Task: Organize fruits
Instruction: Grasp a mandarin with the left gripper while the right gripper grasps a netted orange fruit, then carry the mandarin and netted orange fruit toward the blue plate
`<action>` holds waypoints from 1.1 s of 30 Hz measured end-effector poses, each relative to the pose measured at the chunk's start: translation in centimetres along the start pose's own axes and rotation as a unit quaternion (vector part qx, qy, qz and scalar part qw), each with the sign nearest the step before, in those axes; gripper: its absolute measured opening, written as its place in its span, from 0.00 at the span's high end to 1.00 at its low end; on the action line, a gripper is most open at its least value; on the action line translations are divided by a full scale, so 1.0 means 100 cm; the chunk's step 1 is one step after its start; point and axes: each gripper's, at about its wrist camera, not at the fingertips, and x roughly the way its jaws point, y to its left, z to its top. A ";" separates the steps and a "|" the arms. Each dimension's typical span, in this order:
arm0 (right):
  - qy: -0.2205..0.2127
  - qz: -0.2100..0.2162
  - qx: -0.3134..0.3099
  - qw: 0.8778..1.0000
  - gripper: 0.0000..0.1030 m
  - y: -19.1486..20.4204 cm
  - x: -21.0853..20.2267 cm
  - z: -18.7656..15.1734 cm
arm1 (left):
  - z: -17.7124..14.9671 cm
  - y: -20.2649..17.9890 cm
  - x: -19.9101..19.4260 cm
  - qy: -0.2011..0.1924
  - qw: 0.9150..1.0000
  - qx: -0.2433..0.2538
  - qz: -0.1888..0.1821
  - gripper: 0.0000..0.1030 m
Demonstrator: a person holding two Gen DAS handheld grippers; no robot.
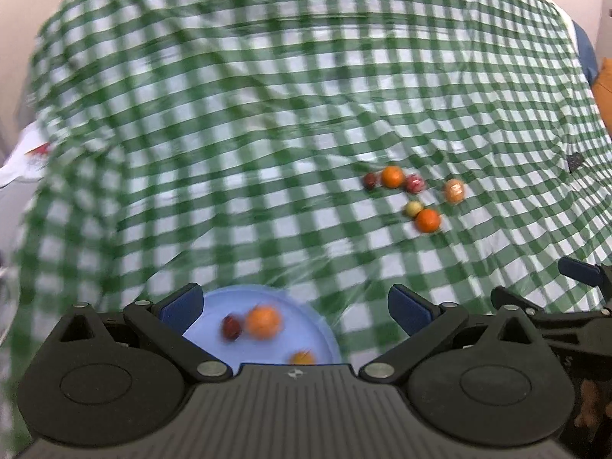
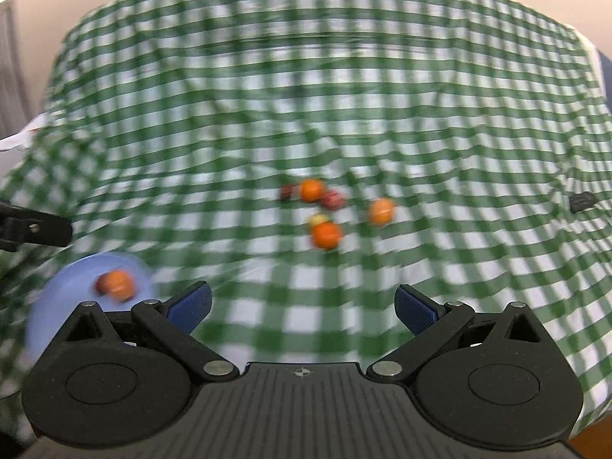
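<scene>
Both claws, left claw (image 1: 294, 308) and right claw (image 2: 304, 308), gape wide, empty.
Blue plate (image 1: 306, 310) holds three fruits; six loose fruits (image 2: 326, 235) wait beyond on the checked worktop (image 2: 306, 114). Next: reach, pinch one.

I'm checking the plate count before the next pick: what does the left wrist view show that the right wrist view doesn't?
Only the left wrist view shows a third fruit at the near edge of the blue plate, half hidden by the gripper body, plus an orange object beyond the table's right edge. Only the right wrist view shows bare cloth between its open fingers, no plate there. Both share the checked cloth, six loose fruits, a small dark object and the plate's orange and dark red fruit.
</scene>
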 end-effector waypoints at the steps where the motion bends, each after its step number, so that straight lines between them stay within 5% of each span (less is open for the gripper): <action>1: -0.001 -0.009 0.003 1.000 0.02 -0.008 0.008 0.002 | 0.008 -0.005 0.010 0.001 1.000 0.002 -0.008 0.00; 7: 0.002 -0.048 0.016 0.999 0.02 -0.052 0.069 0.017 | 0.046 -0.039 0.071 0.022 0.998 0.003 -0.053 0.00; 12: -0.001 -0.039 -0.006 0.999 0.06 -0.081 0.124 0.033 | 0.054 -0.073 0.128 0.043 0.996 0.032 -0.071 0.00; 17: 0.006 -0.005 -0.028 1.000 0.26 -0.102 0.178 0.052 | 0.055 -0.104 0.173 0.056 0.993 0.042 -0.098 0.01; 21: 0.023 0.037 -0.040 0.998 0.38 -0.107 0.214 0.057 | 0.056 -0.125 0.203 0.062 0.991 0.037 -0.115 0.28; 29: 0.046 0.049 -0.054 0.996 0.46 -0.100 0.260 0.060 | 0.057 -0.152 0.238 0.062 0.991 0.042 -0.114 0.33; 30: 0.039 0.050 -0.053 0.997 0.62 -0.101 0.260 0.060 | 0.056 -0.154 0.240 0.060 0.990 0.047 -0.116 0.50; 31: 0.037 0.046 -0.056 0.997 0.64 -0.101 0.259 0.059 | 0.056 -0.157 0.241 0.053 0.991 0.053 -0.111 0.63; 33: 0.041 0.040 -0.054 0.997 0.64 -0.104 0.254 0.058 | 0.055 -0.154 0.238 0.048 0.991 0.046 -0.113 0.63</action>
